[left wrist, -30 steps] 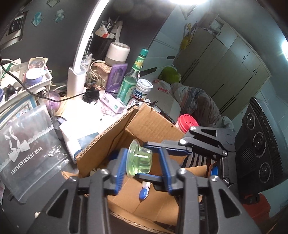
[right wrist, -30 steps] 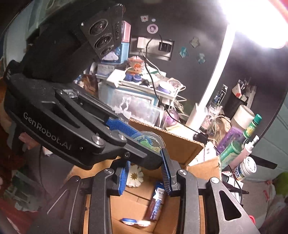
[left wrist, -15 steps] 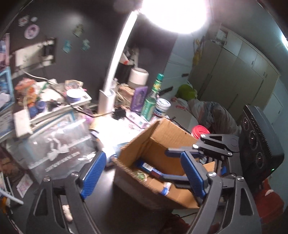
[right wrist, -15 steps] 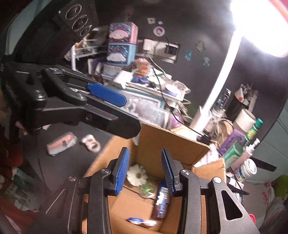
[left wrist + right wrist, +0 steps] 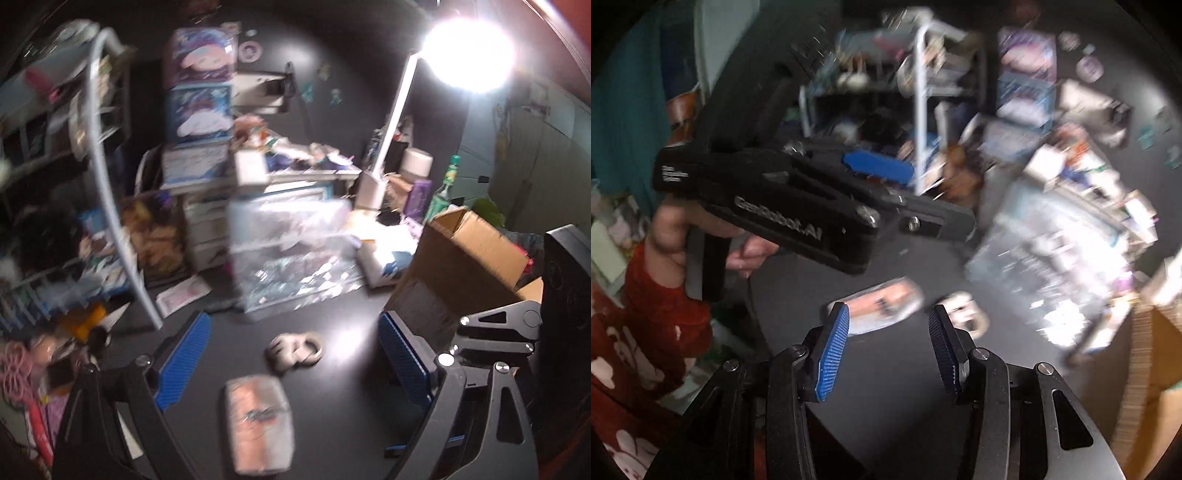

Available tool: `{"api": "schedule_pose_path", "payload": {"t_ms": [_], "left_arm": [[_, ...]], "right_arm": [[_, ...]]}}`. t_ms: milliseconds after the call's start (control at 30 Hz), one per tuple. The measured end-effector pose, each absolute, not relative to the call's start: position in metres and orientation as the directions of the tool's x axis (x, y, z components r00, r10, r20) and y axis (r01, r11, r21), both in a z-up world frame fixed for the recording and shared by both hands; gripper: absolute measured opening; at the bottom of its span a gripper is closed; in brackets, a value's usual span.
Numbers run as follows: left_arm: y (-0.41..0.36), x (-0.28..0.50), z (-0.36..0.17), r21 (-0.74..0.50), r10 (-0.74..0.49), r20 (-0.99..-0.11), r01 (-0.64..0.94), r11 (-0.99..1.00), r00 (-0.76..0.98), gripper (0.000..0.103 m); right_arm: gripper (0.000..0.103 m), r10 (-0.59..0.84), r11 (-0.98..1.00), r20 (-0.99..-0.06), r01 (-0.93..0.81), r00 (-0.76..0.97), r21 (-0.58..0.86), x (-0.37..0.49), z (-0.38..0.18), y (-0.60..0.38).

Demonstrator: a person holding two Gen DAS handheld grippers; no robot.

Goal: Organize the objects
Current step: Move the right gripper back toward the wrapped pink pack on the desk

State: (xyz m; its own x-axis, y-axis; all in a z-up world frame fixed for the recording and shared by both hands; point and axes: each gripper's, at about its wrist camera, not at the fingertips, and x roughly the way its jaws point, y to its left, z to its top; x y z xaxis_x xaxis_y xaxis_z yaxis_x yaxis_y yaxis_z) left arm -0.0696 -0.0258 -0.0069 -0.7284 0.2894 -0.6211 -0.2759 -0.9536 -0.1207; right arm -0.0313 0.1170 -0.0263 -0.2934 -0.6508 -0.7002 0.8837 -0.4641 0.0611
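Two loose items: left on the dark matte tabletop point(image 5: 332, 424), both lower centre of the left wrist view, with the open brown cardboard box point(image 5: 461, 266) at right.
Item one: flat pinkish packet in a clear crinkled wrapper point(image 5: 260, 424), lying flat, near but apart from item two.
Item two: small cream-white ring-shaped trinket point(image 5: 295, 349), blurred; its exact make cannot be told.
Packet handling: judged light, soft and a little slippery in its film; likely best pinched across its short width, at mid-length.
Trinket handling: judged light and stiff, perhaps brittle; a gentle hold across the ring's outer edges seems wise.
Left gripper point(image 5: 291, 365): blue ribbed pads spread wide and opening, nothing held; both items lie on the table in the gap ahead, untouched.
Right gripper point(image 5: 888, 345): jaws partly apart and opening, empty; the packet point(image 5: 882, 304) shows just beyond the tips, the trinket point(image 5: 967, 314) past the right pad.
Hand: in a red patterned sleeve point(image 5: 665, 314), gripping the left tool's handle, left of the right wrist view.
Edges: box wall close to the left gripper's right finger; clear plastic bag point(image 5: 295, 251) and stacked clutter behind the items.
Open room: bare tabletop around and before both items; the two grippers crowd one another there.
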Motion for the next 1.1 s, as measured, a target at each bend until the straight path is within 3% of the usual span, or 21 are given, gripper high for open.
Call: {"api": "schedule_pose_path", "payload": {"t_ms": [100,233,300,700,1100], "left_arm": [[-0.050,-0.058,-0.030,-0.127,0.256,-0.628,-0.227,-0.966,-0.735,0.091],[-0.074,-0.046,-0.056,-0.120,0.206,-0.645,-0.168,-0.978,-0.736,0.091],[-0.085,-0.041,-0.066,-0.125,0.194,-0.650,-0.148,-0.981,-0.735,0.091],[-0.119,-0.031,-0.087,-0.171,0.171,-0.653,-0.076,-0.982,-0.738,0.091],[-0.137,-0.026,-0.092,-0.188,0.159,-0.658,-0.044,-0.981,-0.736,0.091]], "right_arm": [[0.061,-0.652,-0.461,-0.714,0.881,-0.256,0.105,-0.032,-0.056,0.095],[0.065,-0.650,-0.496,-0.725,0.850,-0.227,0.178,-0.038,-0.093,0.073],[0.081,-0.630,-0.553,-0.726,0.816,-0.278,0.167,-0.043,-0.108,0.063],[0.082,-0.580,-0.594,-0.770,0.785,-0.265,0.178,-0.075,-0.145,0.007],[0.088,-0.460,-0.601,-0.795,0.798,-0.396,-0.049,-0.058,-0.151,-0.001]]}}
